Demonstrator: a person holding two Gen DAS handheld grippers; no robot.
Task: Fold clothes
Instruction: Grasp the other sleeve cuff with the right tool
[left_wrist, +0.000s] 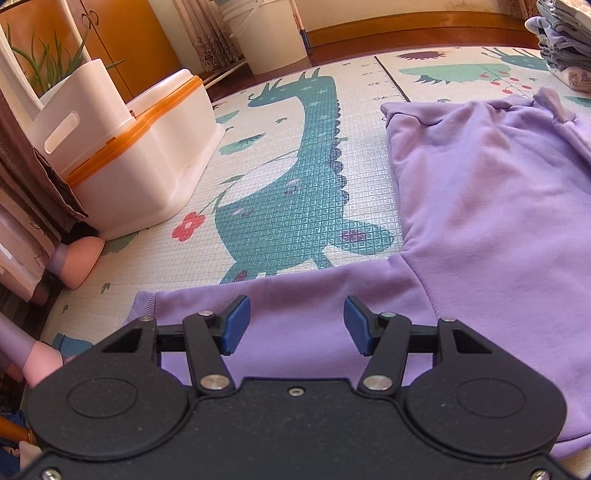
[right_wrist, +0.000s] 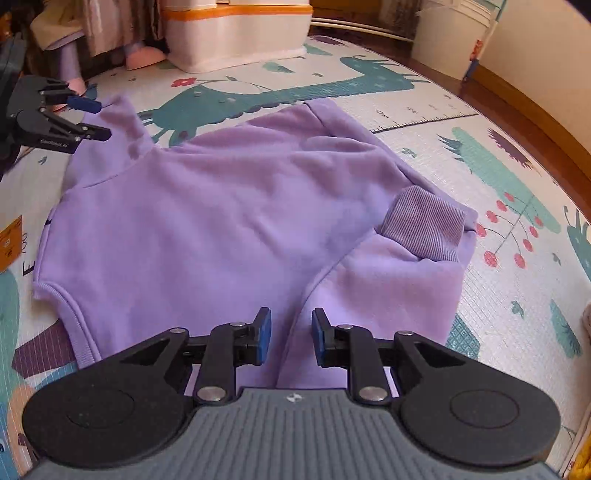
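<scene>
1. Right gripper (right_wrist: 291, 338), black with blue pads: fingers set narrowly apart, holding nothing, poised over the near edge of the lilac fleece sweatshirt (right_wrist: 221, 221).
2. Sweatshirt lies spread flat on the textured foam play mat with teal dinosaur print (right_wrist: 517, 177); one sleeve is folded across the body, ribbed cuff (right_wrist: 424, 225) on top.
3. Left gripper (left_wrist: 296, 325): fingers wide apart, empty, above the other outstretched sleeve (left_wrist: 295, 291).
4. Beyond: white plastic bin with orange rim (left_wrist: 147, 147); folded clothes pile (left_wrist: 565, 40) at far edge of mat.
</scene>
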